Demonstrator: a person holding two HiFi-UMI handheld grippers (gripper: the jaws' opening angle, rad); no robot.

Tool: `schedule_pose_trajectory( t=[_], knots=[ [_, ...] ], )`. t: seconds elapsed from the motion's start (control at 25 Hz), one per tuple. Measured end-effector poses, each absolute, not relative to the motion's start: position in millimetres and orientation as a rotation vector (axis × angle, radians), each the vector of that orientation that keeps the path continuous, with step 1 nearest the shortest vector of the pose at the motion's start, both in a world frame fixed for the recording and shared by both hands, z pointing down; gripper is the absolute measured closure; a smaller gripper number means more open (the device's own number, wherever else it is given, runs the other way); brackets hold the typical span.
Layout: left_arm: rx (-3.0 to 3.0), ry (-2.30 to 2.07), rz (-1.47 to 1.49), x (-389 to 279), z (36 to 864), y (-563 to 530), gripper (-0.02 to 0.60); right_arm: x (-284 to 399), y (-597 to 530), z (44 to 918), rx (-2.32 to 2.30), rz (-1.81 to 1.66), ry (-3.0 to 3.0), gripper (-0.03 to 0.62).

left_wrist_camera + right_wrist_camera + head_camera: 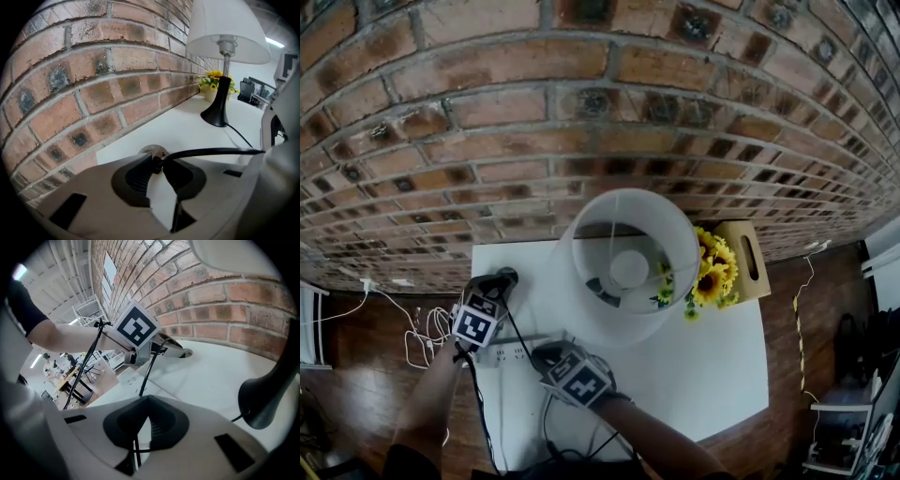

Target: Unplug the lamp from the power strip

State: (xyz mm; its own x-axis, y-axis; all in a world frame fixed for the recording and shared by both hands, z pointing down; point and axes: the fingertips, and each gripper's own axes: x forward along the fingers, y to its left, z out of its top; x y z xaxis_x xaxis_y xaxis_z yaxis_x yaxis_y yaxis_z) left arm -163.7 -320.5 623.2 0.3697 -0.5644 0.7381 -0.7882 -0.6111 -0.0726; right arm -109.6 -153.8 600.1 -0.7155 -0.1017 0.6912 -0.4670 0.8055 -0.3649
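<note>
The lamp [628, 267], with a white shade and a black base [216, 115], stands on the white table [712, 366]. My left gripper [157, 161] is shut on the end of the lamp's black cord [211, 151], held just above the table near a round cable hole [152, 150]. From the jaws the cord runs right toward the lamp base. A white power strip [511, 354] lies at the table's left edge between both grippers. My right gripper [546, 354] sits beside the strip with its fingertips together. A thin black cord [136, 448] crosses low between its pads.
A brick wall [581, 112] runs along the table's far edge. Sunflowers [712, 272] and a wooden box [748, 253] stand right of the lamp. White cables [422, 342] lie on the wooden floor at the left. In the right gripper view, the left gripper's marker cube [136, 329] hangs close ahead.
</note>
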Motion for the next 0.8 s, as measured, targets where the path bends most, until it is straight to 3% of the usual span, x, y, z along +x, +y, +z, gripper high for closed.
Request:
schedule_pose_trajectory(
  t=[0.36,0.56,0.8],
  knots=[
    [2.325,-1.175,1.229,-167,632,-315,0.479,-110,-154,600,0.416,0.698,-2.31,0.592],
    [2.361,-1.098,1.335,-162,628,-308,0.411,-109,-154,600,0.411,0.702,-2.32,0.592],
    [2.371,-1.058,1.413,-167,622,-302,0.41,-110,-154,600,0.408,0.707,-2.324,0.592]
  ],
)
